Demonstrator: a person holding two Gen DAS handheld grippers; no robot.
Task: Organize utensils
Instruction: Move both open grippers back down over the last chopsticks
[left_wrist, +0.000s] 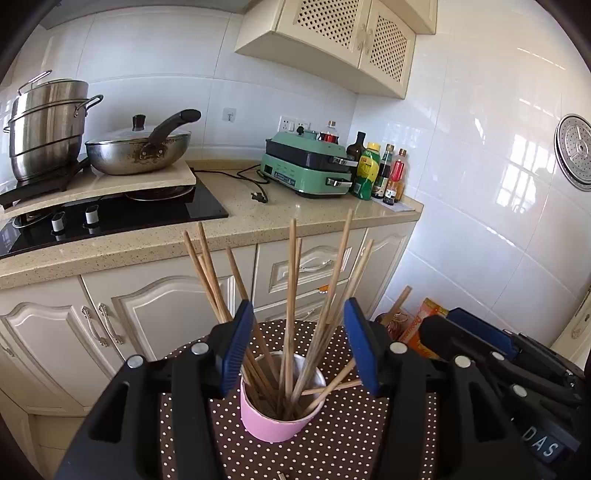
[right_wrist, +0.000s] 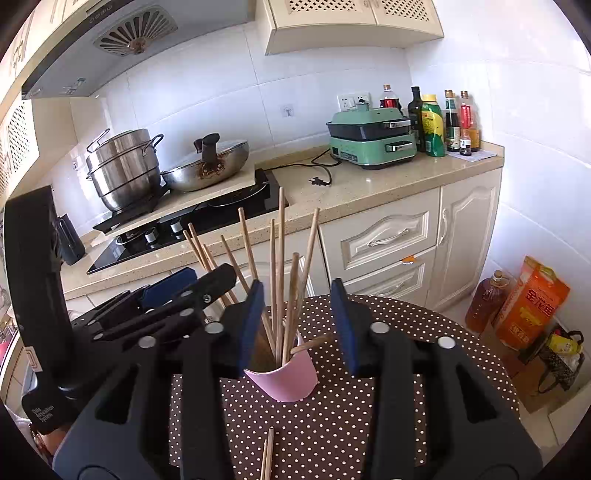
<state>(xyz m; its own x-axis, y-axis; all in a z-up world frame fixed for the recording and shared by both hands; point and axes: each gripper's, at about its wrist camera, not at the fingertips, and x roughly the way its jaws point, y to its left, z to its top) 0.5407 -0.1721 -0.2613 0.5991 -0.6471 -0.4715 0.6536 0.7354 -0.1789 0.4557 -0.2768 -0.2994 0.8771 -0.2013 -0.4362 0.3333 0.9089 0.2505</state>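
Observation:
A pink cup (left_wrist: 273, 421) (right_wrist: 291, 380) stands on a round table with a brown polka-dot cloth (left_wrist: 332, 443) (right_wrist: 406, 332). Several wooden chopsticks (left_wrist: 291, 295) (right_wrist: 280, 258) stand fanned out in it, and one (right_wrist: 312, 343) lies slanted over the rim. My left gripper (left_wrist: 299, 306) is open just above the cup, its blue pads on either side of the bundle and pressing on nothing. My right gripper (right_wrist: 297, 291) is open the same way from the other side. Two loose chopsticks (right_wrist: 267, 458) lie on the cloth near me.
Behind the table runs a counter (left_wrist: 236, 236) with a stove, a steel pot (left_wrist: 44, 125), a wok (left_wrist: 136, 151), a green cooker (left_wrist: 306, 166) and bottles (left_wrist: 373, 170). On the floor at the right stand an oil bottle (right_wrist: 487, 306), an orange box (right_wrist: 532, 302) and a bag (right_wrist: 561, 358).

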